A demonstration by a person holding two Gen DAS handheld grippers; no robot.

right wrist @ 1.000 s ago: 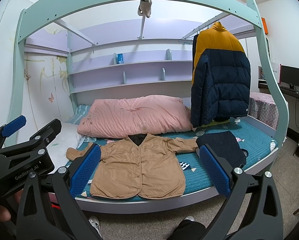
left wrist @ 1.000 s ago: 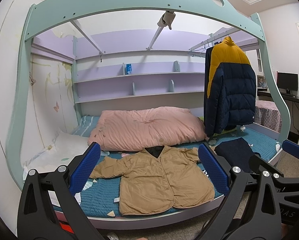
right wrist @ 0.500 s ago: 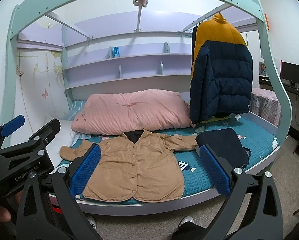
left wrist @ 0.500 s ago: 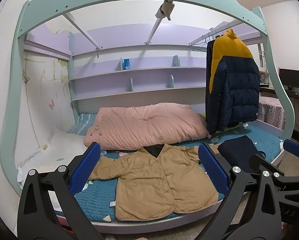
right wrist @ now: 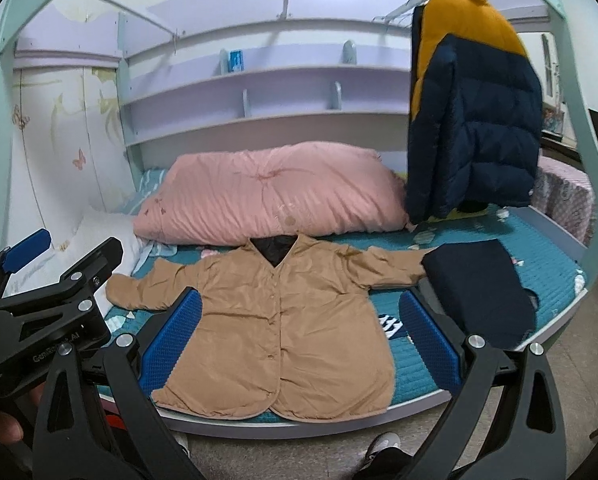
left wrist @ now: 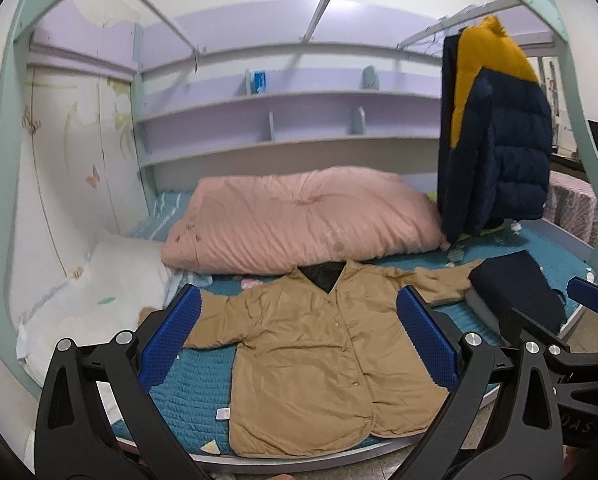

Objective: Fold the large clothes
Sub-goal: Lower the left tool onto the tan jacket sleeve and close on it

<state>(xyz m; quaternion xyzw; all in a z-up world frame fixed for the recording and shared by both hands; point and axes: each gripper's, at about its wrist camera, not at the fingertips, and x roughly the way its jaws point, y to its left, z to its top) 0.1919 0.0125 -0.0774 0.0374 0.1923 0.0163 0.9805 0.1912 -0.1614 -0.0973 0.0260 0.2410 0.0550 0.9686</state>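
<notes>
A tan button-front jacket [left wrist: 319, 356] [right wrist: 283, 320] lies flat and face up on the teal bed cover [left wrist: 195, 384], sleeves spread out to both sides, hem near the bed's front edge. My left gripper [left wrist: 299, 340] hovers in front of the bed, open, with nothing between its blue pads. My right gripper [right wrist: 299, 336] is likewise open and empty, short of the bed edge. The left gripper's body [right wrist: 47, 320] shows at the left of the right wrist view, and the right gripper's body [left wrist: 571, 360] at the right of the left wrist view.
A folded dark navy garment [right wrist: 479, 292] lies on the bed right of the jacket, touching its sleeve end. A pink quilt [right wrist: 267, 192] lies behind, a white pillow [left wrist: 111, 280] at left. A navy-and-yellow puffer jacket [right wrist: 471, 112] hangs at right. Shoes [right wrist: 383, 444] stand on the floor below.
Both grippers have moved closer to the bed and slightly lower; the jacket now fills more of each view. Nothing on the bed has moved.
</notes>
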